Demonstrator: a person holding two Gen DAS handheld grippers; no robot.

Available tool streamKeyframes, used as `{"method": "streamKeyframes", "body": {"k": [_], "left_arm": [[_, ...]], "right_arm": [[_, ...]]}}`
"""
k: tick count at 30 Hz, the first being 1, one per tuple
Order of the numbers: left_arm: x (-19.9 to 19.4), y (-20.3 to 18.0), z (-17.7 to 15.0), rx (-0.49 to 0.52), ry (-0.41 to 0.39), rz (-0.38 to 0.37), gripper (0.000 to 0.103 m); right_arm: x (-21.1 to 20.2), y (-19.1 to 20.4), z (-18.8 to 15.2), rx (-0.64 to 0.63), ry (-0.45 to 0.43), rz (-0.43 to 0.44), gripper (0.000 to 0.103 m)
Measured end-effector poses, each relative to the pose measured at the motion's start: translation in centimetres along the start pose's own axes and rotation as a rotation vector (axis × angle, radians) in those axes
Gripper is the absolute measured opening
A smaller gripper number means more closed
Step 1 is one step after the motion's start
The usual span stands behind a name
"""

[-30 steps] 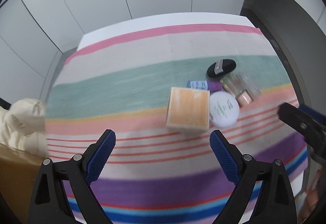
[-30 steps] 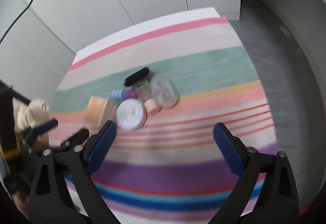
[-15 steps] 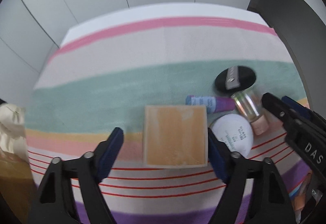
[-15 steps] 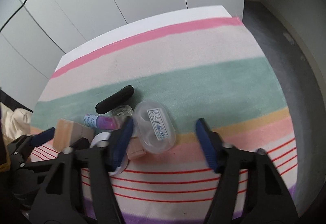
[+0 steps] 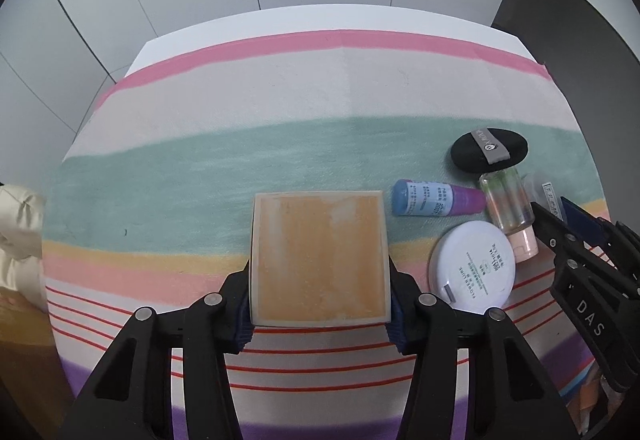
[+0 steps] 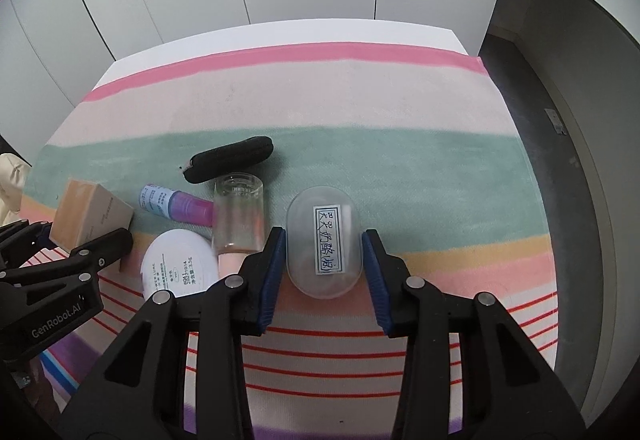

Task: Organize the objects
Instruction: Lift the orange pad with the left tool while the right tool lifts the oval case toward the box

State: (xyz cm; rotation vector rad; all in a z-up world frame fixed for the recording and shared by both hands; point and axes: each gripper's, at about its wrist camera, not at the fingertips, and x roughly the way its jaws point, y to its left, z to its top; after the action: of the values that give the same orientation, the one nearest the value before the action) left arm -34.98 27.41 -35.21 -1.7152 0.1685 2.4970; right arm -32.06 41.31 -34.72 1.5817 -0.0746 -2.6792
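The left tongs (image 5: 320, 304) have just been closing and now bracket the orange box (image 5: 320, 258) by its two side walls; the blue pads look to be touching the card, so this reads as a grip on it. The box stands near the middle of the striped surface (image 5: 280, 112), well in from every edge. It looks like stiff, light cardboard: the flat parallel sides suit the pads, though a hard squeeze could dent them, and a hold low on the walls seems safest.

The right tongs (image 6: 324, 264) have likewise been closing and straddle the clear oval case (image 6: 324, 240), toward the surface's right edge. The left pad seems to meet the case; a thin gap appears to remain at the right pad, so it is not yet pinched. Smooth, rounded plastic will probably be slippery and light, so the hold belongs across the long straight flanks, not the curved ends.

Room is tight between the tongs: the glass bottle (image 6: 239, 214) lies just beside the case, the white compact (image 6: 180, 264), blue-purple tube (image 6: 176, 206) and black puff (image 6: 230, 158) cluster nearby. The far half of the surface is open.
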Motion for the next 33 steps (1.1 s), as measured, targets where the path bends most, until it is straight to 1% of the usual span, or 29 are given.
{"method": "streamKeyframes", "body": {"k": [10, 18, 20, 23, 29, 33], "left_arm": [[-2.1, 1.0, 0.1, -0.001, -0.023, 0.014, 0.052], [-6.0, 2.1, 1.1, 0.021, -0.065, 0.043, 0.052], [-7.3, 2.5, 1.4, 0.018, -0.074, 0.049, 0.052], [-10.0, 2.9, 1.9, 0.02, -0.099, 0.08, 0.052], [-17.4, 4.1, 3.3, -0.004, -0.181, 0.068, 0.052], [-22.0, 4.8, 4.3, -0.002, -0.222, 0.054, 0.052]], "right_arm": [[-2.1, 0.4, 0.5, -0.025, -0.004, -0.003, 0.04], [-5.8, 1.5, 2.3, -0.054, -0.045, -0.007, 0.04], [-7.0, 1.9, 2.8, -0.065, -0.055, -0.015, 0.04], [-9.4, 2.4, 3.6, -0.07, -0.072, -0.014, 0.04], [-15.1, 3.7, 5.2, -0.095, -0.108, -0.031, 0.04], [-19.8, 4.4, 6.4, -0.08, -0.147, 0.007, 0.04]]}}
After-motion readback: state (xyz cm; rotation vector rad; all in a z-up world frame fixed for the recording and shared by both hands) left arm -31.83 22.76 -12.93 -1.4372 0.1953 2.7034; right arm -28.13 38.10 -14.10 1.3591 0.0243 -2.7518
